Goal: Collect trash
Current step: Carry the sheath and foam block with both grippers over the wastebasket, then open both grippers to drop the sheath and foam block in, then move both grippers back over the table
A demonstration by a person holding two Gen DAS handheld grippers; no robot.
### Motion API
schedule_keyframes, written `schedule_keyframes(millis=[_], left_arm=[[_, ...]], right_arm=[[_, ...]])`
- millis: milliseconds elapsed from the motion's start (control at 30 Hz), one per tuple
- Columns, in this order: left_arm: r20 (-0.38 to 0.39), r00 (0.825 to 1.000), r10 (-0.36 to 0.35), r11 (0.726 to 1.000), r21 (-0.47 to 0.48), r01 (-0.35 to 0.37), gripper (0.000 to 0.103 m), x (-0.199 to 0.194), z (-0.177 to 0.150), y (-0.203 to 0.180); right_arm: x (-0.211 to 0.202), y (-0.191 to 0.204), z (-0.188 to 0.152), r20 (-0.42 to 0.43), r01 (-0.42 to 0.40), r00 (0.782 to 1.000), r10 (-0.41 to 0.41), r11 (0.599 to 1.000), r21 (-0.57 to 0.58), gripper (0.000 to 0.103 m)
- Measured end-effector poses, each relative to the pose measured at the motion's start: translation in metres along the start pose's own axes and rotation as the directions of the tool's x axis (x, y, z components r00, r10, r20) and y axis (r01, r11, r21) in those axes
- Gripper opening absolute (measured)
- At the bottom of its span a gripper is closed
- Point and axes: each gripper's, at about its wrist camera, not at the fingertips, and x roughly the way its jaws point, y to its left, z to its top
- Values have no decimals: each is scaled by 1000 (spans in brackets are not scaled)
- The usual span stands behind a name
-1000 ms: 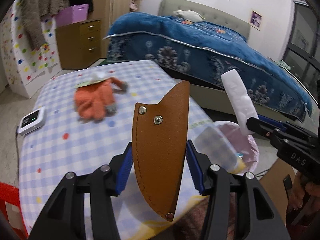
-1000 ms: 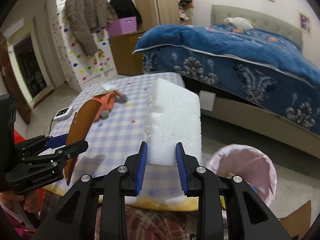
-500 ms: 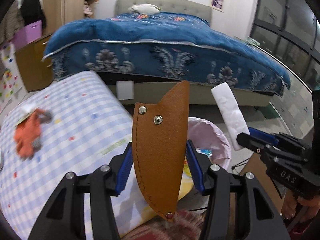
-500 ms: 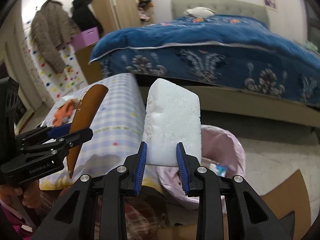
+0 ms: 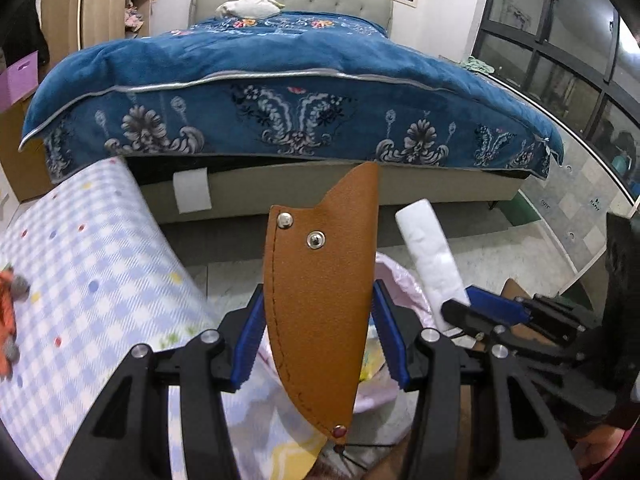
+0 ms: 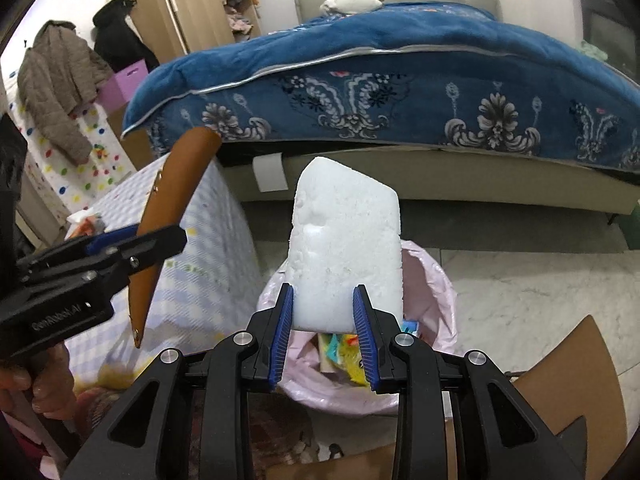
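1. Two pairs of tongs are each carrying one piece of trash: the left tongs [image 5: 320,354] are pinching a tan, stitched leather sheath with metal rivets [image 5: 322,304], and the right tongs [image 6: 323,322] are pinching a white, crumbly block of foam [image 6: 346,258].
2. The pink-lined trash bin [image 6: 430,276] is sitting on the floor just beside the bench covered in a blue-and-white checked cloth [image 5: 88,280], and colourful wrappers are already lying inside it.
3. The foam block is standing upright, long axis pointing away from the right tongs, and the bin mouth is lying directly below and beyond it; the right hand looks the nearer of the two to a drop.
4. The sheath is also pointing upward, narrow riveted tip down toward the person; seen from the left wrist, the bin is peeking out behind it and slightly to the right.
5. The foam looks light and pitted and will likely fall freely when released; the leather looks stiff and smooth.
6. An orange soft toy [image 5: 9,312] is resting on the bench, well apart from the bin.
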Motion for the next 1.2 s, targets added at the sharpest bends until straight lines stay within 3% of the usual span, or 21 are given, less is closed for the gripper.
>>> schedule_keyframes(millis=[233,333,600,967,1200], left_arm=[[5,999,-32,999,-14,32,52,15,14,-3],[11,999,-42,999,-29,43,70,16,15,-1],[1,1000,16,997,-73,-16,71,-8,-8,25],[22,990,137,979,-158,-132,71,-77,-56,74],[42,976,215,949,-245,-199,71,-129,-83,111]], right_arm=[[26,-10,5,-12,15,1000,-15,1000,12,38],[35,-18,4,-22,22,1000,-21,999,43,45],[0,-20,2,8,38,999,-38,997,71,48],[-49,44,2,72,-26,997,29,999,-36,47],[-61,97,1,73,-73,994,84,988,-136,47]])
